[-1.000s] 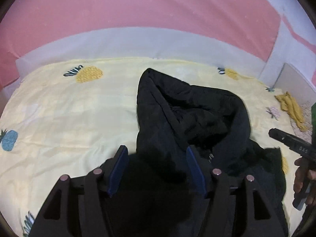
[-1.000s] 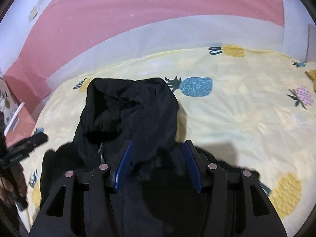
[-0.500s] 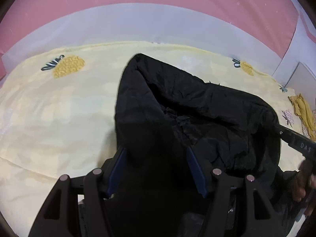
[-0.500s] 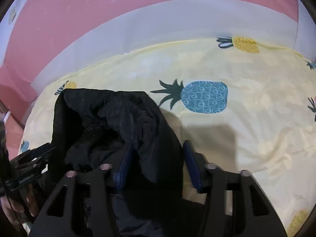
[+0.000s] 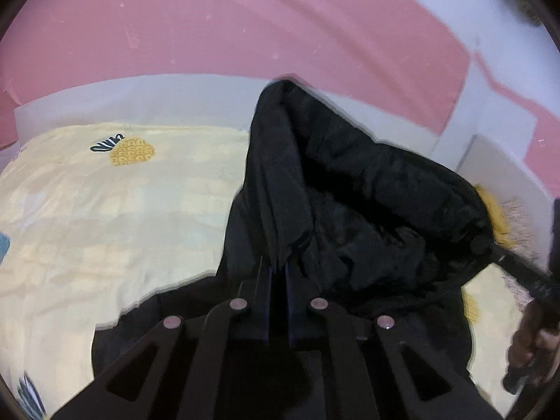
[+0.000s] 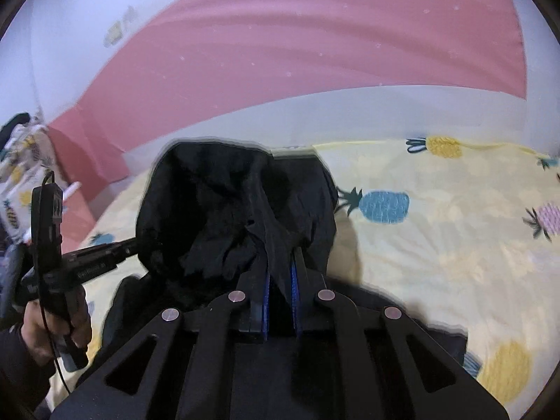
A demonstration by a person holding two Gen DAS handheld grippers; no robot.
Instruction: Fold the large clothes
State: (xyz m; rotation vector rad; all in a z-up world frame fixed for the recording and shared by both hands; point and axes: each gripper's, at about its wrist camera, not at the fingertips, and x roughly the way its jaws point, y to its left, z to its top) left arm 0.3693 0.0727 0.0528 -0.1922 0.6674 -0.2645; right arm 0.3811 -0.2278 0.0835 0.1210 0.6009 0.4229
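Observation:
A black hooded jacket (image 5: 367, 210) lies partly on the yellow pineapple bedsheet (image 5: 105, 210), its hood end raised off it. My left gripper (image 5: 278, 262) has its jaws closing tight, a bunched fold of the jacket pinched between the blue pads. In the right wrist view the jacket (image 6: 217, 210) hangs the same way, and my right gripper (image 6: 280, 255) is closing on another fold. The hood sags open between the two grips. Each view shows the other gripper at its side, held by a hand (image 6: 52, 329).
The bedsheet (image 6: 437, 245) spreads wide to the left of the jacket in the left view and to the right in the right view. A pink and white wall runs behind. A yellow cloth (image 5: 497, 217) and a white box (image 5: 497, 164) lie at the right.
Both grippers went from open around the jacket's fabric to shut on it. They rose, and the hood end came up off the sheet.

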